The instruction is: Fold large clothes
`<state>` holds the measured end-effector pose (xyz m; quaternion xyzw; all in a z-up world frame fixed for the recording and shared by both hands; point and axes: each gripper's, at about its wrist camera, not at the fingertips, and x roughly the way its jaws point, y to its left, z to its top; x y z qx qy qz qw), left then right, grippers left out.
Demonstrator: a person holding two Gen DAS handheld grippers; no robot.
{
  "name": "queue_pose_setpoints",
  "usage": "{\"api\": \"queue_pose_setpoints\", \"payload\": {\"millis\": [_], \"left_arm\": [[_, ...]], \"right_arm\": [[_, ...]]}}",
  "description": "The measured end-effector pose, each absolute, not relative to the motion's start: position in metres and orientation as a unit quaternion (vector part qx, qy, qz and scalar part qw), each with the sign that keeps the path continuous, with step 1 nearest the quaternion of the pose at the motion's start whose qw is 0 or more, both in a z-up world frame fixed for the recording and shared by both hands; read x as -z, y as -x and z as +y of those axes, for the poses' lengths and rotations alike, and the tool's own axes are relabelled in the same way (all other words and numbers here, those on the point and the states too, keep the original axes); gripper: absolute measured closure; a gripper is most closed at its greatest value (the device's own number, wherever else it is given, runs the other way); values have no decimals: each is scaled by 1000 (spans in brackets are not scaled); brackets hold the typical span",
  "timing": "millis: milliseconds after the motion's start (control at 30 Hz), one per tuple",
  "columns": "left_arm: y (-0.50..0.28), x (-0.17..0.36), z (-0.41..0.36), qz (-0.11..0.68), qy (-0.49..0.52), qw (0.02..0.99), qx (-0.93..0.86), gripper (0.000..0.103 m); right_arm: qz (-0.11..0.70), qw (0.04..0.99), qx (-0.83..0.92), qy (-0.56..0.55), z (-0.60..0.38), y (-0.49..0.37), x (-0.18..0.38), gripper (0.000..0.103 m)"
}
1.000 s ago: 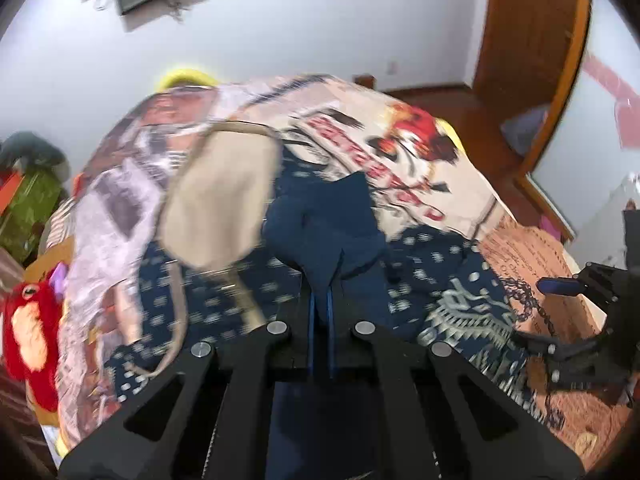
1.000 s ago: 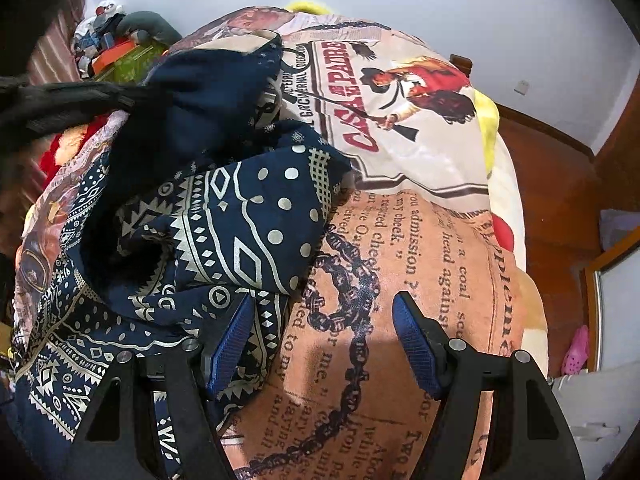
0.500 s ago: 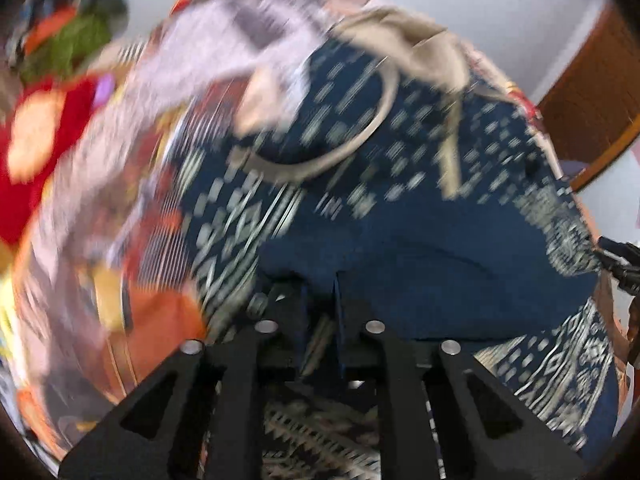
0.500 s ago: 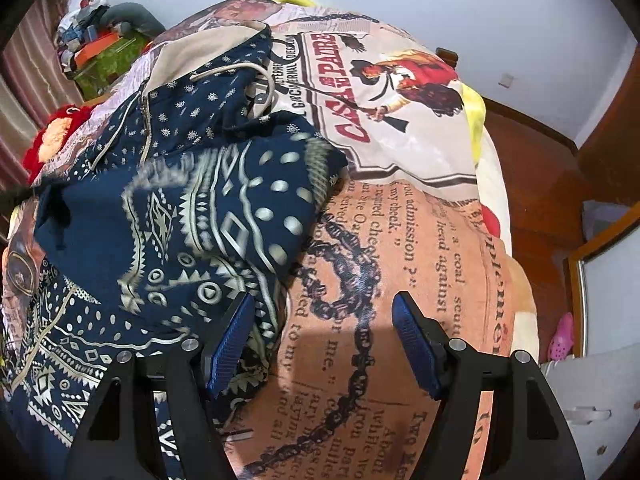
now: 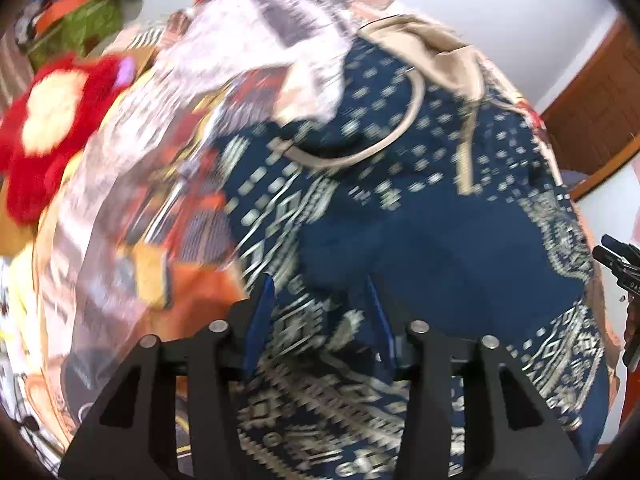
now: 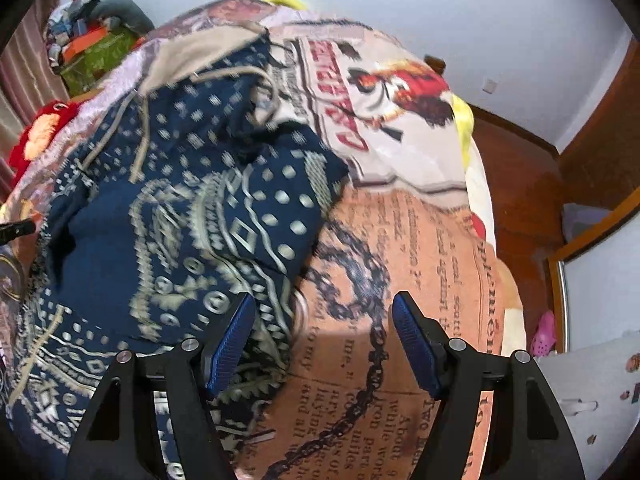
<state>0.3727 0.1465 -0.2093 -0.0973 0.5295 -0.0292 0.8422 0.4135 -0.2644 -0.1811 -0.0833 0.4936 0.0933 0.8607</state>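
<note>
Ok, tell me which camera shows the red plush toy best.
The left wrist view: the red plush toy shows large at the left edge, with its pale patch visible, though blurred. The right wrist view catches only a small part of it at the far left, beside the bed cover.

Changes logged against the bed (image 6: 420, 240):
- Navy patterned hoodie (image 5: 420, 232): a second ago I held a fold of it raised above the bed; it now lies folded over on itself, flat on the bed.
- Left gripper (image 5: 320, 312): jaws, then clamped on that fold, have just been opening; cloth lies between them, unpinched.
</note>
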Motion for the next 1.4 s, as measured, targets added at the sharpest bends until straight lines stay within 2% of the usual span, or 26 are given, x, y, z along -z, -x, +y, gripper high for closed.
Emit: {"api": "queue_pose_setpoints", "payload": {"millis": [167, 433, 633, 667, 767, 900, 1000, 1200, 1300, 1400], "left_arm": [[-404, 199, 118, 539, 111, 833, 57, 47], [-459, 233, 97, 575, 96, 813, -13, 47], [-465, 261, 92, 599, 81, 796, -29, 47], [-464, 262, 90, 599, 74, 797, -28, 50], [-461, 262, 84, 593, 42, 804, -30, 77], [-453, 245, 80, 569, 28, 822, -18, 87], [-442, 212, 82, 531, 31, 847, 5, 90], [-397, 148, 108, 431, 61, 898, 56, 91], [-371, 144, 129, 412, 69, 906, 67, 91], [-354, 165, 146, 430, 66, 899, 57, 90]], "right_arm": [[470, 871, -118, 79, -245, -418, 161, 33], [485, 857, -166, 56, -211, -430, 176, 33], [497, 846, -181, 60, -201, -433, 194, 33], [499, 845, -183, 57, -202, -434, 196, 32], [499, 845, -190, 35, -208, -436, 195, 32], [494, 848, -190, 14, -215, -437, 188, 31], [490, 852, -184, 15, -218, -436, 184, 28], [494, 851, -170, 45, -218, -435, 185, 27], [497, 849, -170, 62, -217, -431, 187, 27], [498, 846, -168, 82, -215, -426, 190, 27]]}}
